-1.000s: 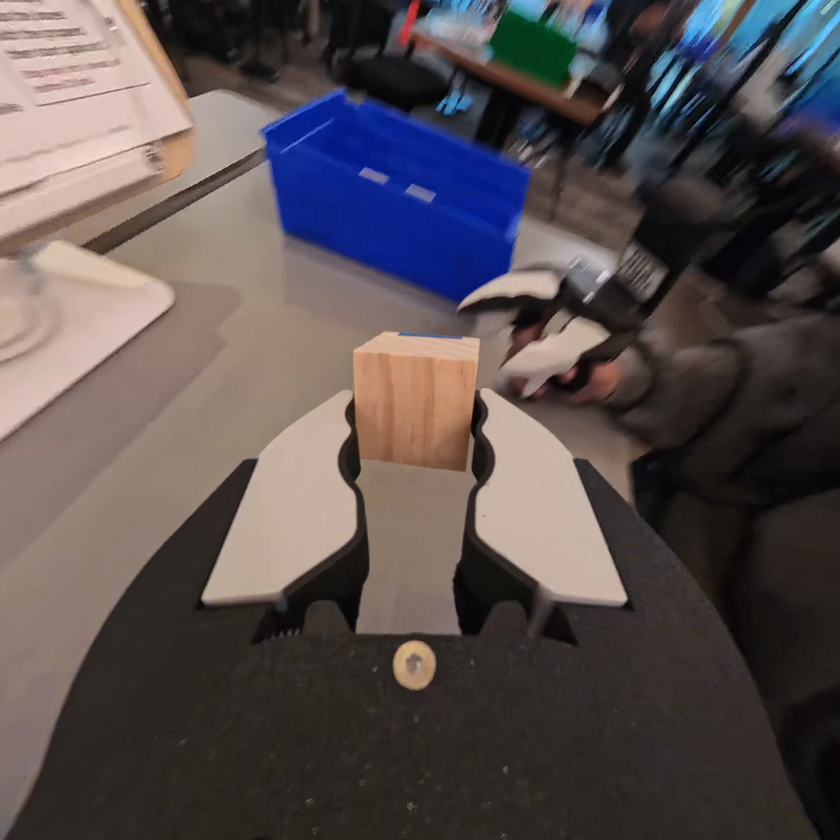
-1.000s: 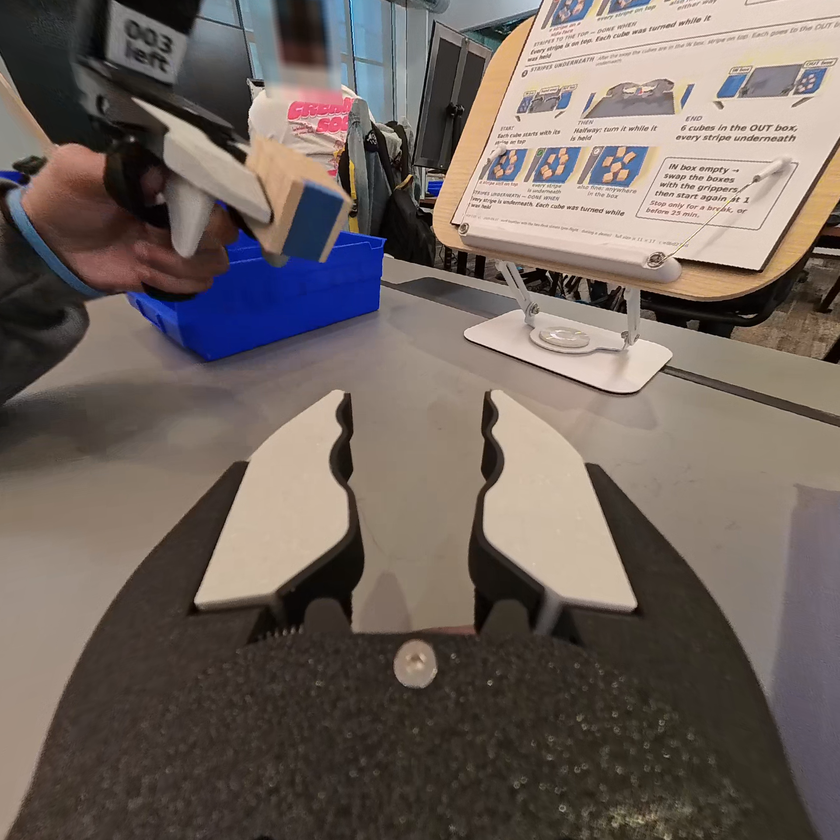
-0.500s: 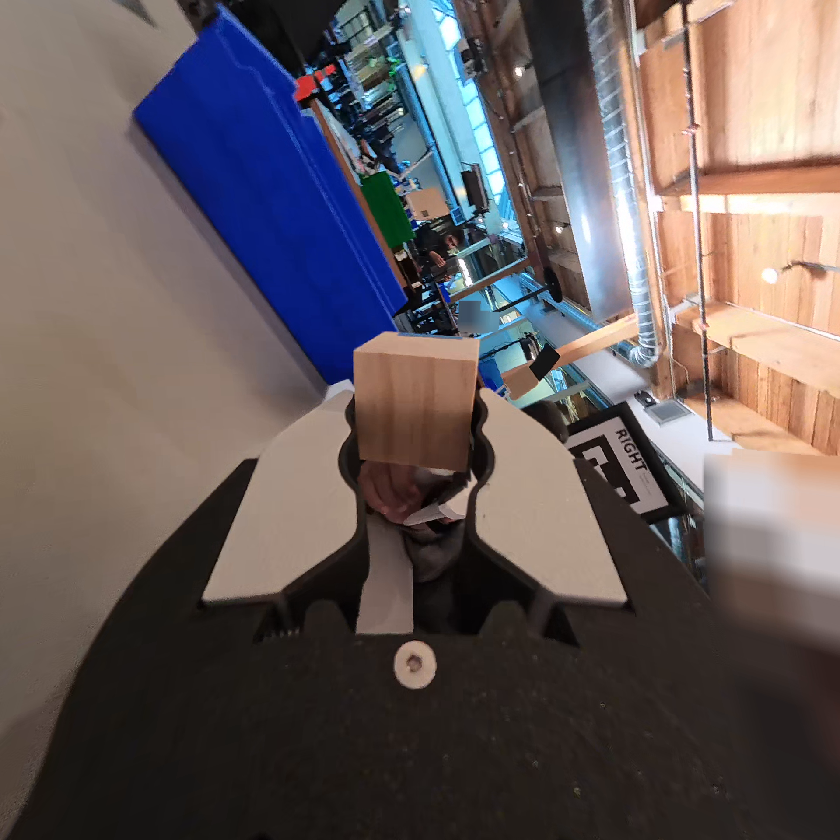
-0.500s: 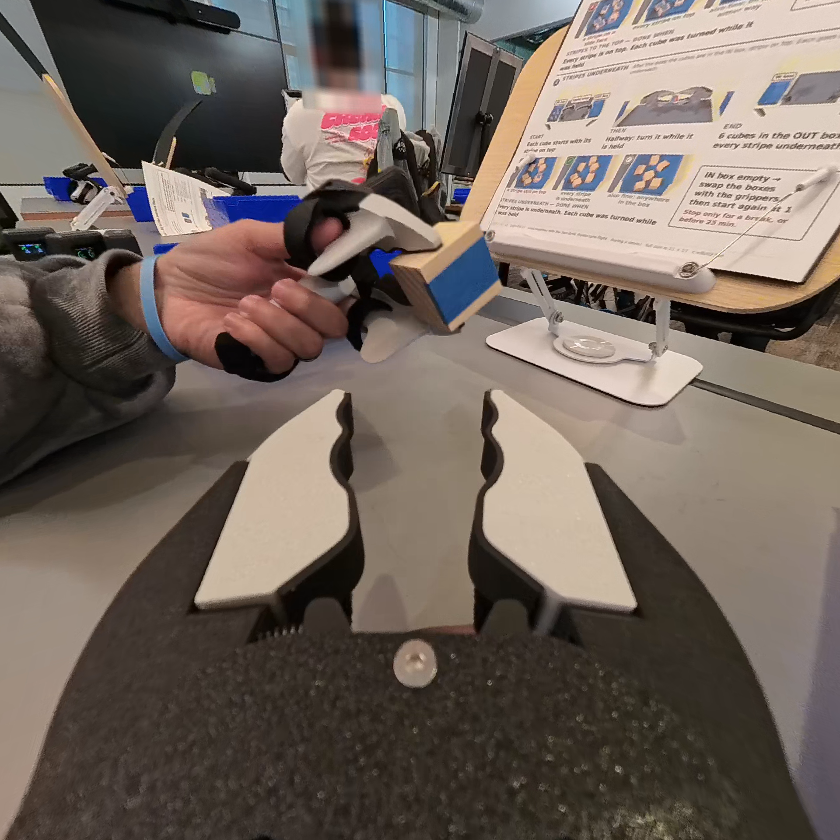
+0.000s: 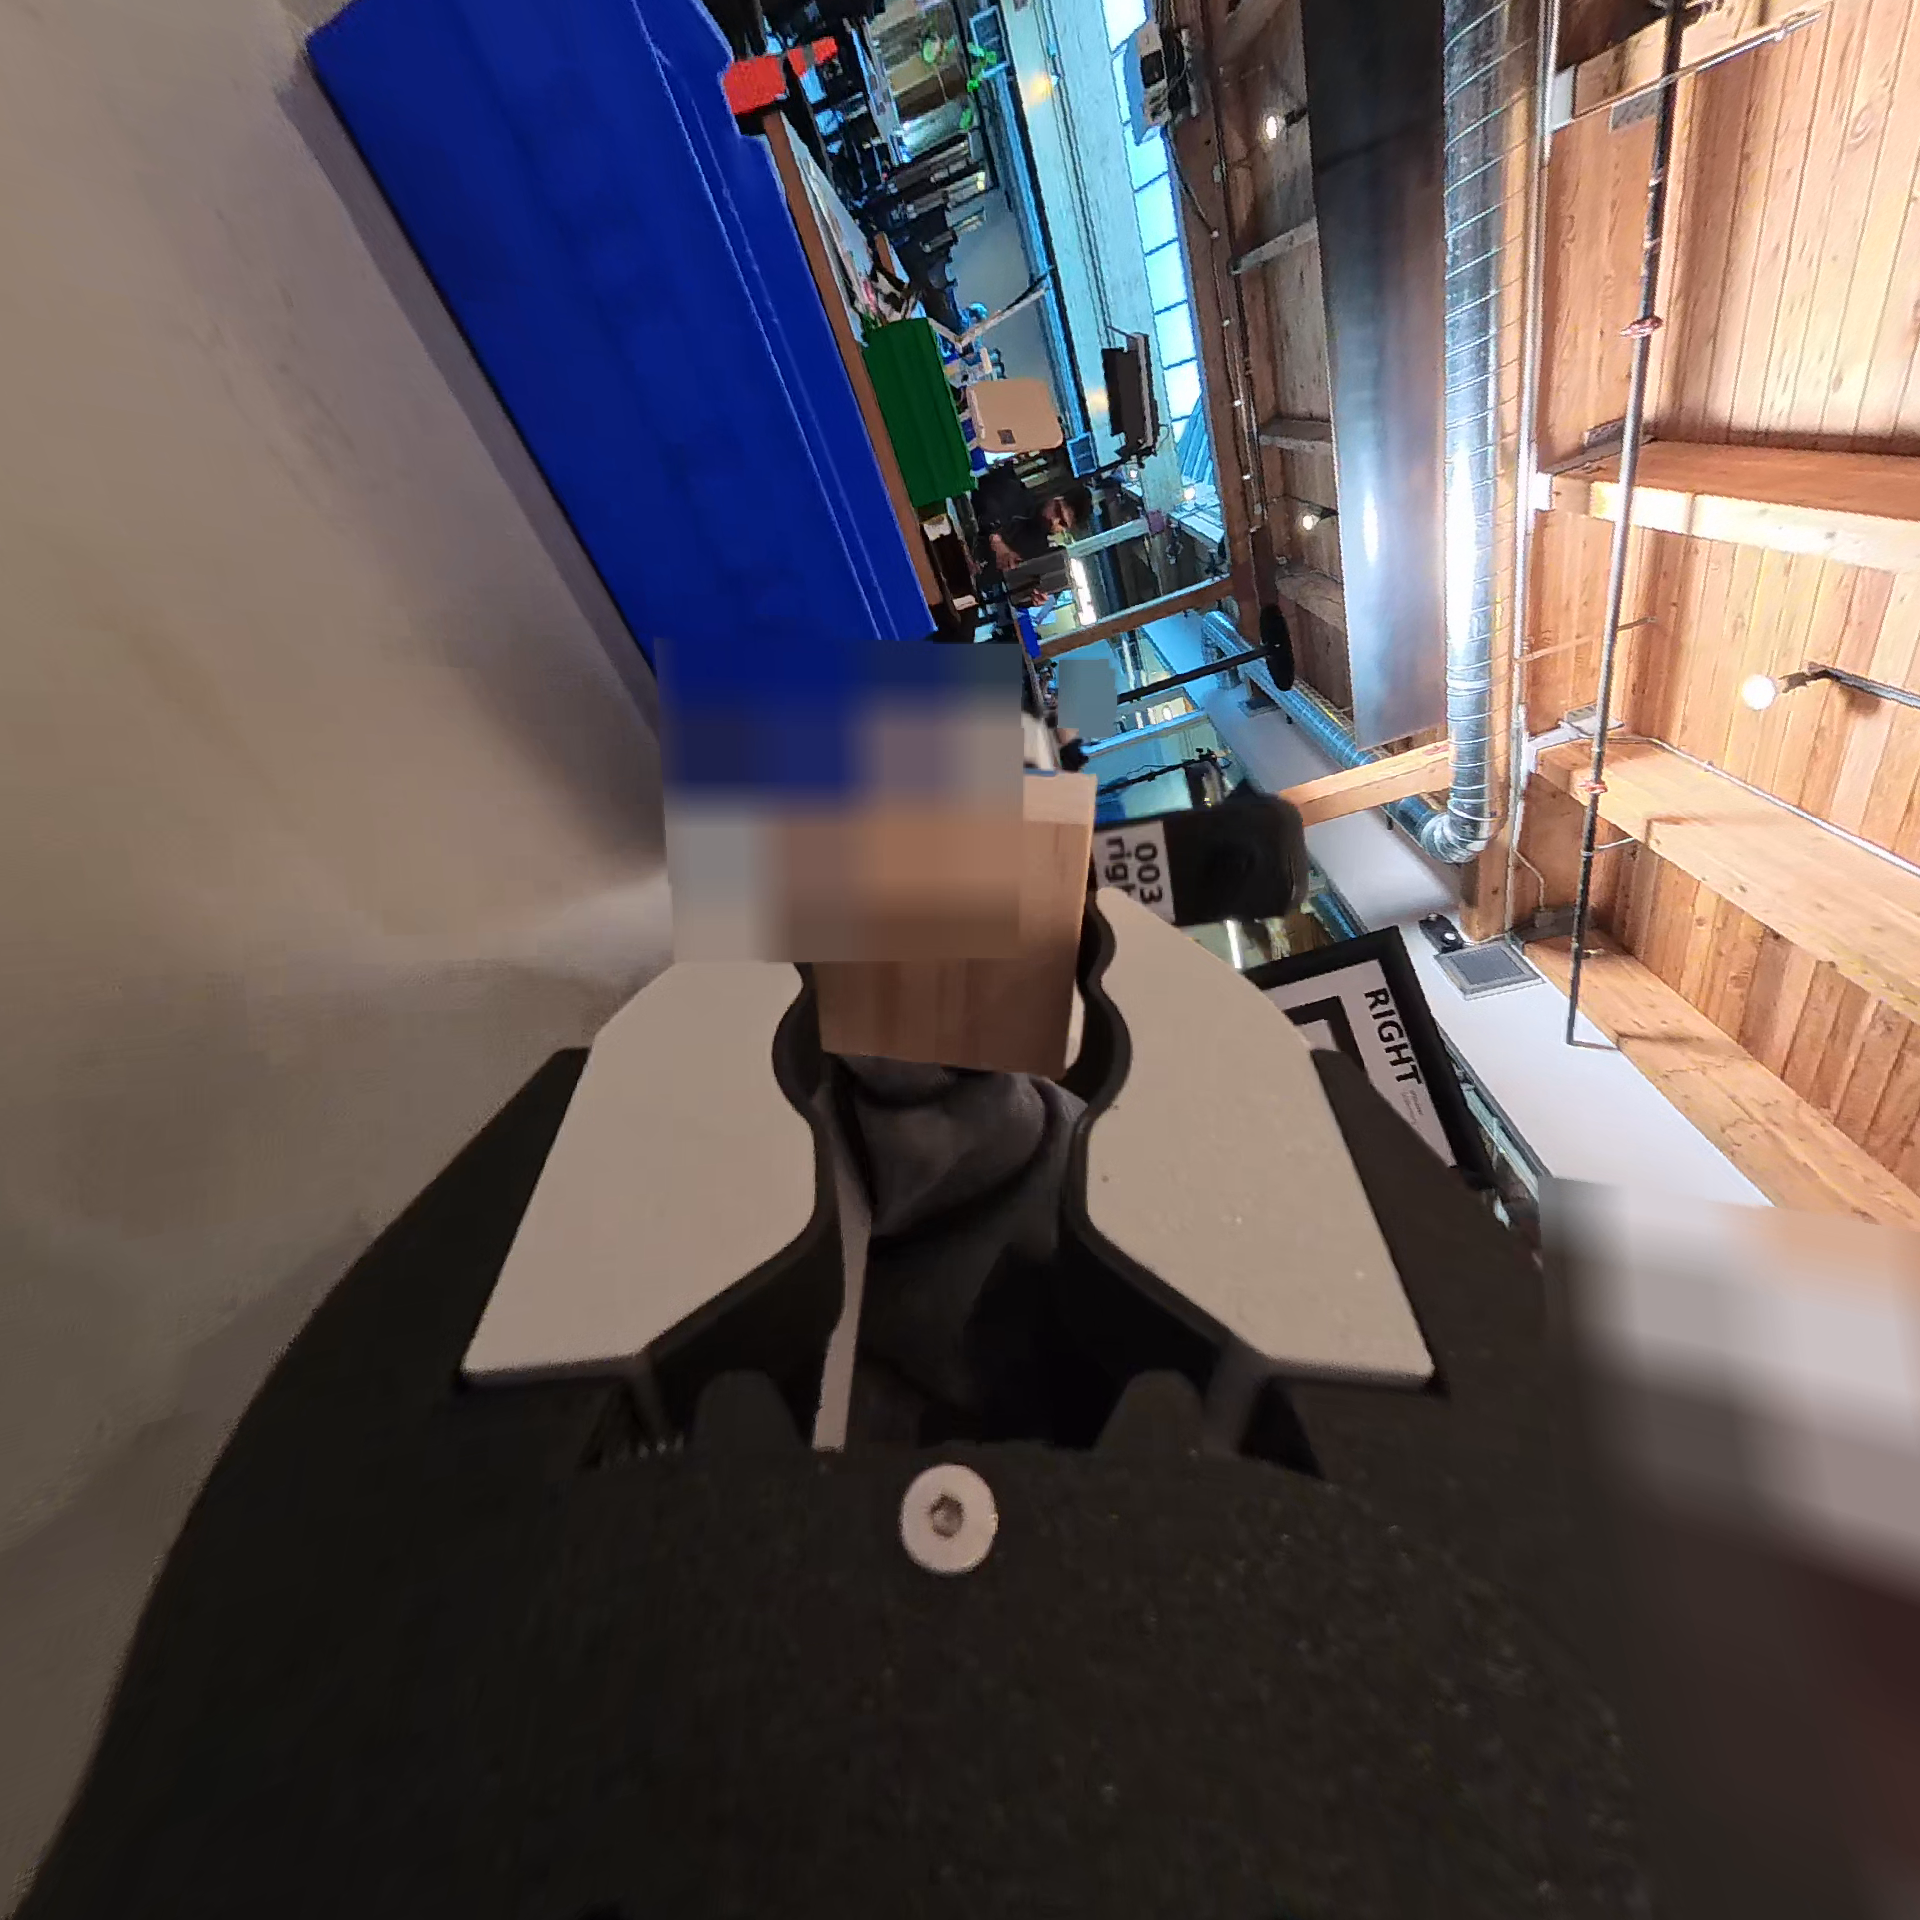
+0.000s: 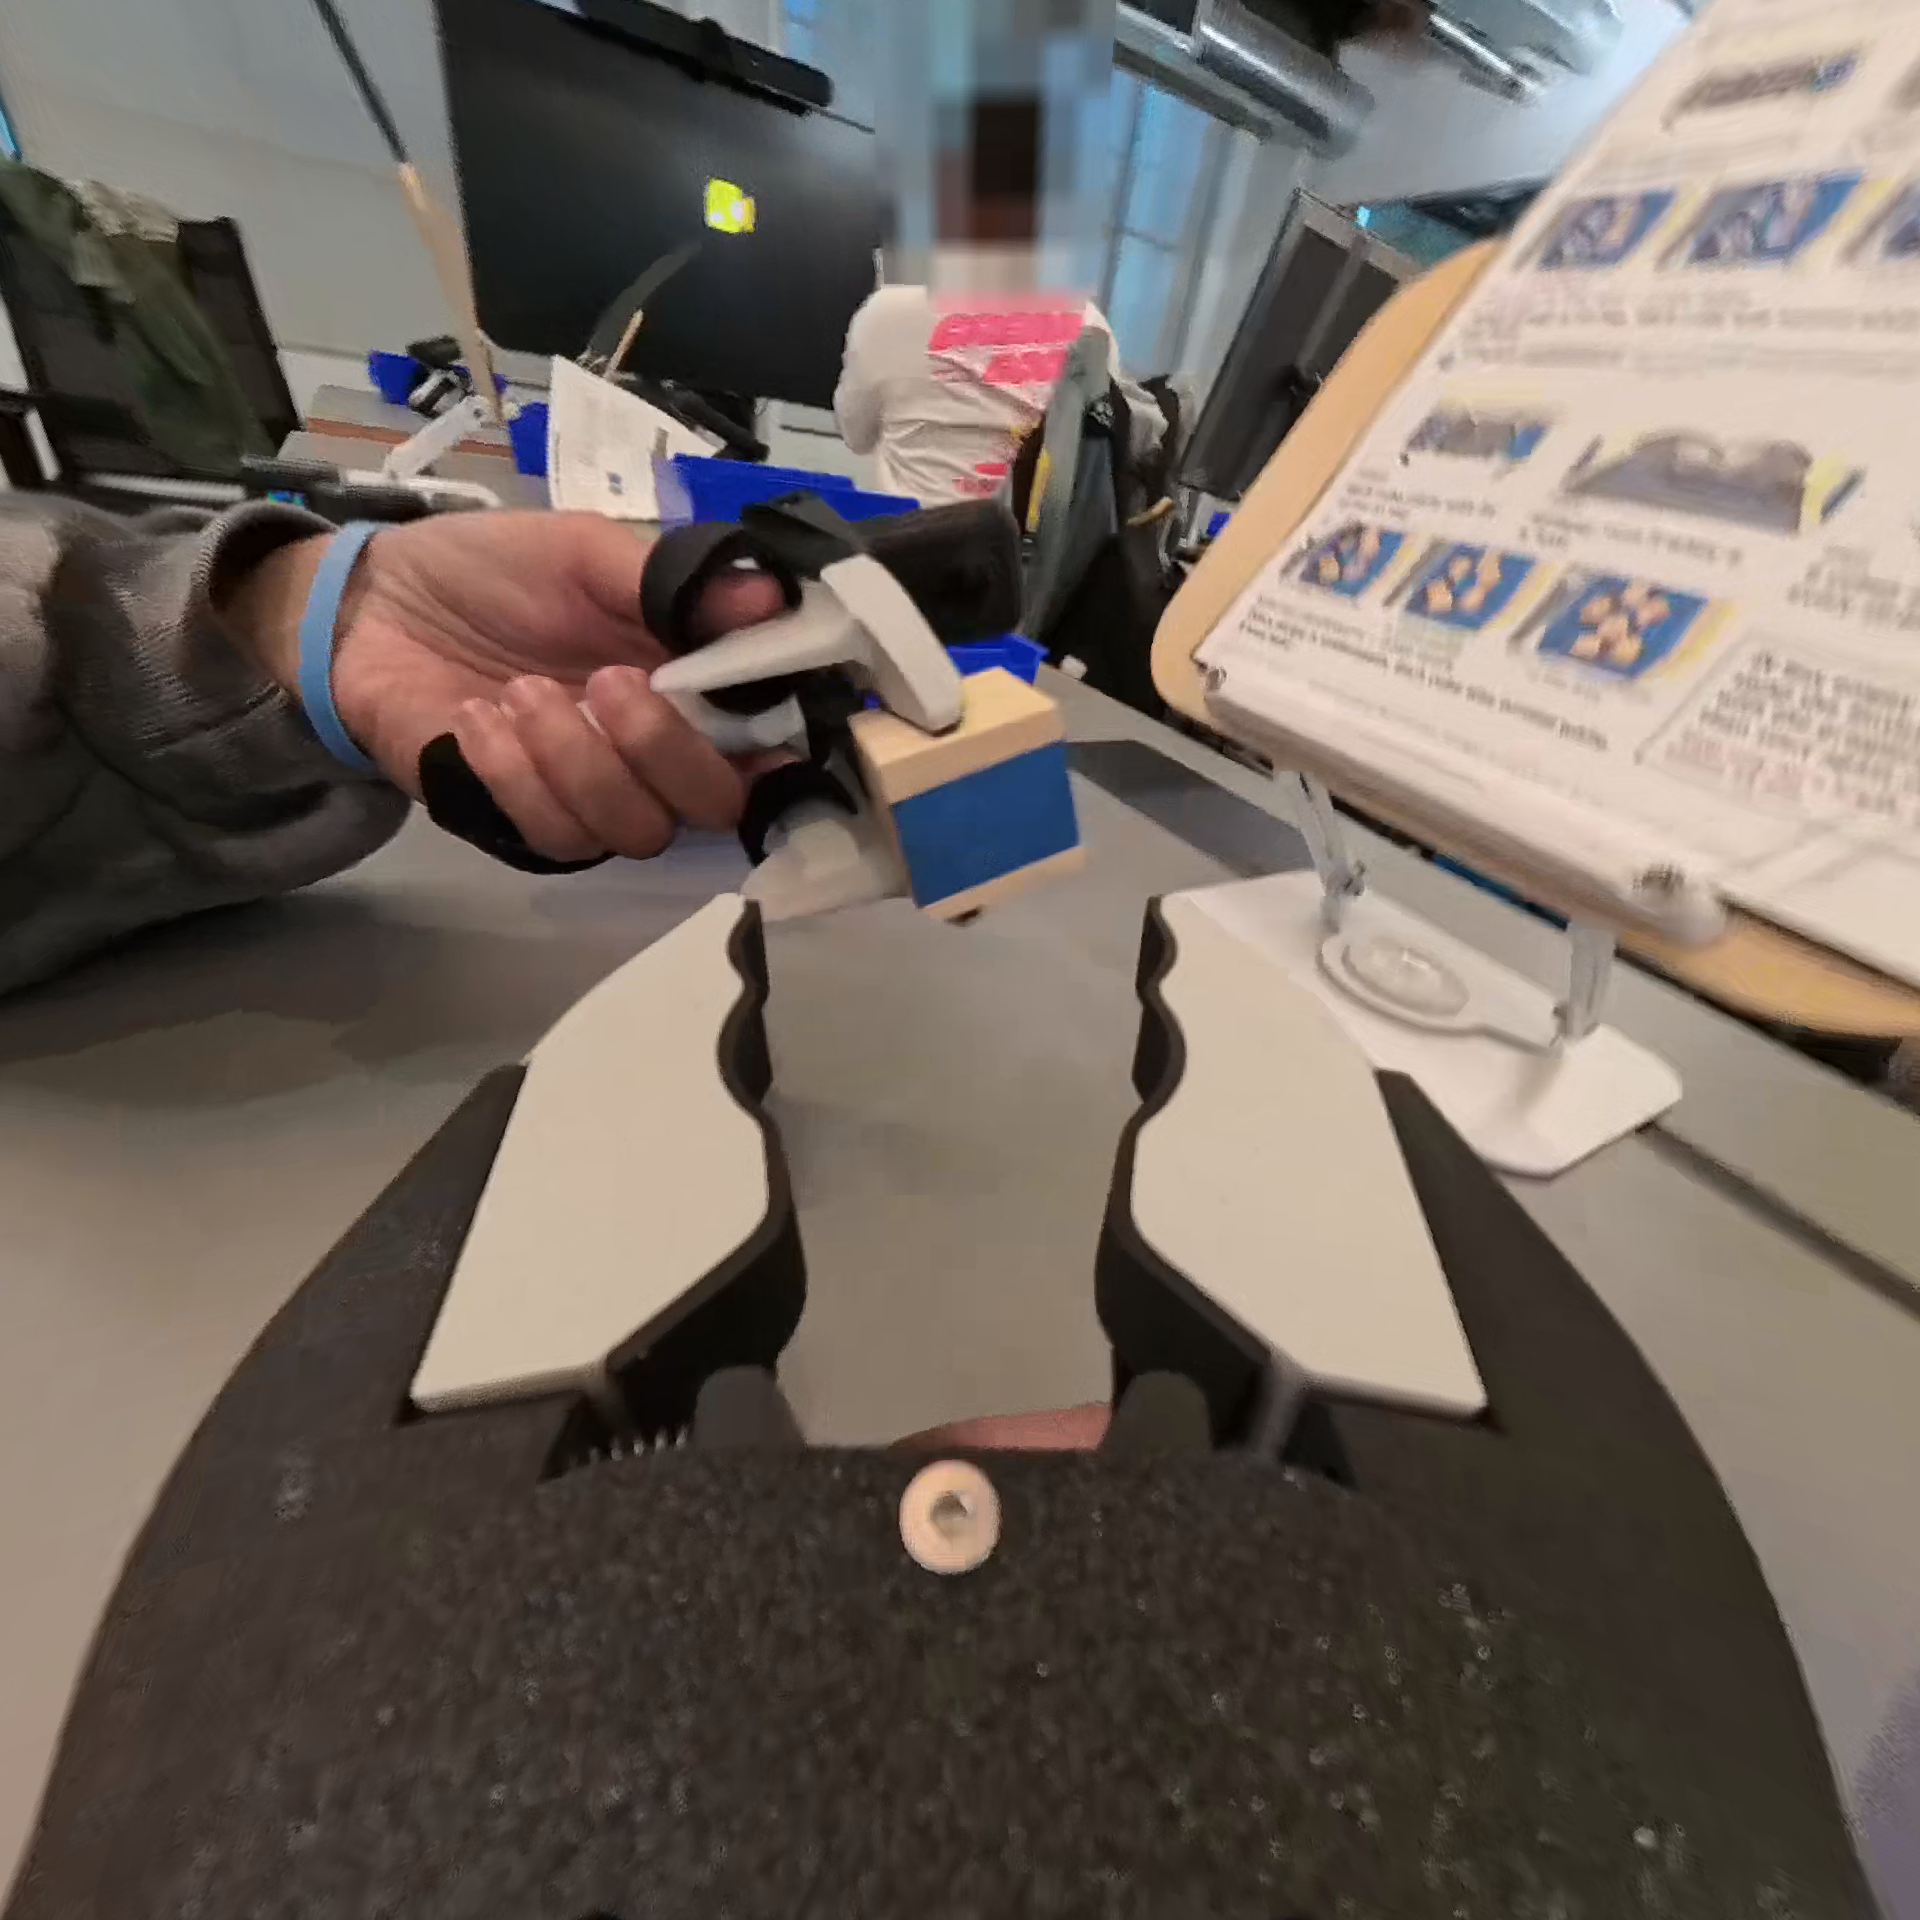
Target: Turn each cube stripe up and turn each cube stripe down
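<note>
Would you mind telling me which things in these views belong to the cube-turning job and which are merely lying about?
Part of the job:
- wooden cube, blue stripe facing the right camera
- left gripper, shut on the cube, held above the table
- right gripper, open and empty
- blue bin

Just lying about:
- instruction sheet on its stand
- dark monitor
- person in a white shirt

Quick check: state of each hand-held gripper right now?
Left hand-held gripper: shut on the cube, held off the table.
Right hand-held gripper: open, empty.

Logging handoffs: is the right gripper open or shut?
Open. The right gripper holds nothing; its fingers stand apart, with bare table between. The cube sits in the left gripper.
</note>
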Tool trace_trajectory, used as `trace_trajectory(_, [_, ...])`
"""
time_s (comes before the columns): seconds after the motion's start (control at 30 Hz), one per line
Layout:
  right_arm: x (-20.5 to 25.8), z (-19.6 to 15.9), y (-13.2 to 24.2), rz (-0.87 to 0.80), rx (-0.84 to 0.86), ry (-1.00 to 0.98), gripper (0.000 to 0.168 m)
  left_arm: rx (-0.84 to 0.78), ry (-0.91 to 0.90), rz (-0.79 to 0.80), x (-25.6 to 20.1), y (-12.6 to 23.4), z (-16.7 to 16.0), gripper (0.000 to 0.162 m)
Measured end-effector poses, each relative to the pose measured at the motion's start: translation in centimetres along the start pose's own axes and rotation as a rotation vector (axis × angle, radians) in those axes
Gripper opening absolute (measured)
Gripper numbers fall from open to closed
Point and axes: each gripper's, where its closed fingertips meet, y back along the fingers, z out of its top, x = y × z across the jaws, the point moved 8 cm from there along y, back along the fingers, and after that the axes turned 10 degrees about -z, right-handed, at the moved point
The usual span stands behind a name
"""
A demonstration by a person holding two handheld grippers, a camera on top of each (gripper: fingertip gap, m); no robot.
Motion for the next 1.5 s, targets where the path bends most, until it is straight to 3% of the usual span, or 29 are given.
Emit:
trace_trajectory(0.2, [-0.2, 1.2, -3.7, 0.113, 0.058, 0.150, 0.075, 0.023, 0.017, -0.044, -0.8, -0.2, -0.3, 0.046])
trace_trajectory(0.33, [0.4, 1.3, -5.2, 0.116, 0.053, 0.215, 0.065, 0.024, 0.049, -0.086, -0.6, 0.1, -0.4, 0.046])
trace_trajectory(0.4, [0.6, 1.2, -5.5, 0.153, 0.059, 0.237, 0.046, 0.036, 0.062, -0.100, -0.5, -0.1, -0.5, 0.046])
trace_trajectory(0.53, [0.5, 1.2, -5.5, 0.172, 0.039, 0.183, 0.045, 0.043, 0.056, -0.117, -0.6, -0.1, -0.5, 0.045])
trace_trajectory(0.63, [0.4, 1.4, -5.3, 0.181, 0.027, 0.143, 0.045, 0.058, -0.046, -0.084, -1.1, -0.3, -0.5, 0.049])
trace_trajectory(0.77, [-0.2, 1.8, -4.5, 0.158, 0.031, 0.117, 0.045, -0.003, -0.274, 0.055, -1.9, 0.2, -0.3, 0.079])
trace_trajectory(0.9, [-1.1, 1.6, -3.1, 0.083, 0.063, 0.043, 0.045, -0.050, -0.626, 0.268, -1.8, 1.5, -2.3, 0.082])
trace_trajectory(0.97, [-1.5, 1.2, -2.4, 0.011, 0.105, 0.007, 0.045, -0.145, -0.811, 0.356, -1.4, 2.4, -4.0, 0.074])
trace_trajectory(1.03, [-1.8, 0.9, -1.5, -0.073, 0.126, -0.035, 0.046, -0.161, -0.916, 0.375, -1.2, 2.3, -5.4, 0.074])
trace_trajectory(1.13, [-2.4, 0.7, -0.9, -0.186, 0.096, -0.069, 0.045, -0.138, -1.018, 0.365, -1.8, 1.7, -6.1, 0.076])
trace_trajectory(1.23, [-2.9, 0.3, -0.6, -0.270, 0.107, -0.090, 0.045, -0.134, -0.996, 0.261, -2.8, 1.6, -6.1, 0.074])
trace_trajectory(1.5, [-3.7, 2.4, 0.5, -0.273, 0.169, -0.244, 0.046, -0.113, -1.061, 0.293, -3.5, 1.6, -6.5, 0.069])
